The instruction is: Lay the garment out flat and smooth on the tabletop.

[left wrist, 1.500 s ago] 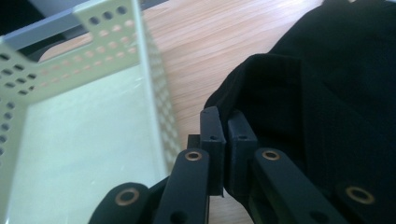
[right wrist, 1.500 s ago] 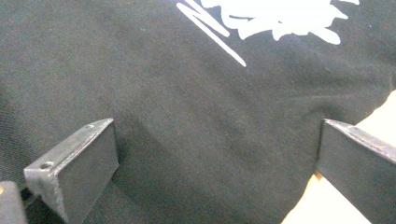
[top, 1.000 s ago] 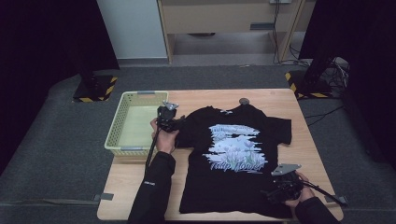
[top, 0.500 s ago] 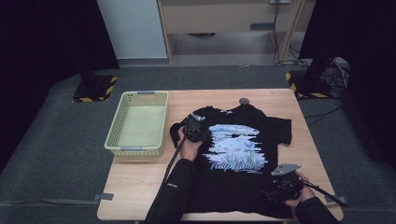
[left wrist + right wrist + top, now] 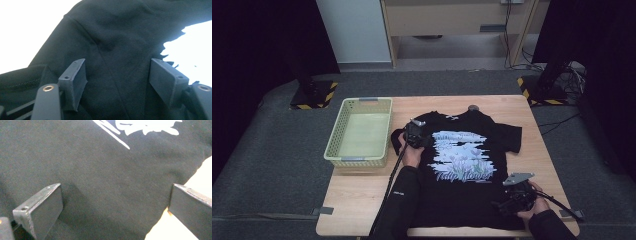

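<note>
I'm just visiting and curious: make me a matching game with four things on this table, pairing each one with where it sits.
Things:
1. basket
2. T-shirt
3. left gripper
4. right gripper

Places:
A. over the shirt's lower hem, near the table's front right corner
B. spread flat across the middle of the table, print facing up
C. on the table's left edge, beside the shirt
D. over the shirt's folded-in sleeve, on the side nearest the basket

Pairs: 1-C, 2-B, 3-D, 4-A
</note>
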The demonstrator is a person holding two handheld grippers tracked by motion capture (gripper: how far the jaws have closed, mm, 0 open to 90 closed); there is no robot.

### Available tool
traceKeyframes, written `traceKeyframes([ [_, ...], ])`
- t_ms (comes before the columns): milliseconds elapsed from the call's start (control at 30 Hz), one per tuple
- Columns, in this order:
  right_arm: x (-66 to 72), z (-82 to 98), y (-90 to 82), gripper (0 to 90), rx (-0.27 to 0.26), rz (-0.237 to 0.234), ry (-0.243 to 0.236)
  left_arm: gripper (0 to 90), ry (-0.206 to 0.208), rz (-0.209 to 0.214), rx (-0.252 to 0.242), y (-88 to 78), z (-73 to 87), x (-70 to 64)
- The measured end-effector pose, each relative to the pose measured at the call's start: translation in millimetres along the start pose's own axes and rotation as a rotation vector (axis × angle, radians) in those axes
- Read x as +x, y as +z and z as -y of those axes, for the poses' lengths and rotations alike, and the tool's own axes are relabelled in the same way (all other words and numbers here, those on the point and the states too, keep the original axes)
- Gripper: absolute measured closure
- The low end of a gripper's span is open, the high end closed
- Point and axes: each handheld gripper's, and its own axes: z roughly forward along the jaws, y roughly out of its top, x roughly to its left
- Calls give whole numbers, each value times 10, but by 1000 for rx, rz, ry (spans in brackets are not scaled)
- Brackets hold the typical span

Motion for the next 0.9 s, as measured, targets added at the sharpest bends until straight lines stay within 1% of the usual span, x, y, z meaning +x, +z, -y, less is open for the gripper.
traceKeyframes([
  [100, -22, -14, 9, 3, 1, 4, 5, 276, -7, 11, -7, 14, 4, 28],
  [200, -27, -20, 10, 5, 2, 4, 10, 277, -10, 9, 5, -5, -4, 10],
  [233, -26, -22, 11, 7, 2, 5, 13, 285, -11, 11, 13, -31, -12, 1],
  [300, -29, -24, 3, 9, 7, 2, 22, 289, -2, 13, 10, -87, -31, -8],
  [367, -40, -32, -5, 7, 13, -4, 43, 282, 15, 8, -6, -189, -62, -8],
  [433, -53, -41, -15, 5, 18, -19, 63, 283, 20, 15, -27, -291, -81, 3],
  [467, -53, -41, -15, 5, 18, -19, 63, 283, 20, 15, -27, -291, -81, 3],
  [533, -63, -47, -26, 5, 10, -18, 74, 283, 22, 48, -43, -406, -92, 16],
  [600, -74, -54, -44, 5, -7, -15, 89, 273, 38, 77, -63, -540, -92, 16],
  [633, -85, -60, -63, 5, -20, -6, 102, 262, 43, 88, -67, -581, -87, 14],
  [733, -114, -69, -111, 8, -54, 23, 127, 253, 41, 148, -78, -756, -33, -1],
  [833, -138, -74, -151, 7, -82, 45, 153, 244, 58, 173, -80, -890, 45, -32],
  [900, -151, -76, -173, 6, -97, 64, 163, 236, 89, 181, -75, -986, 117, -65],
])
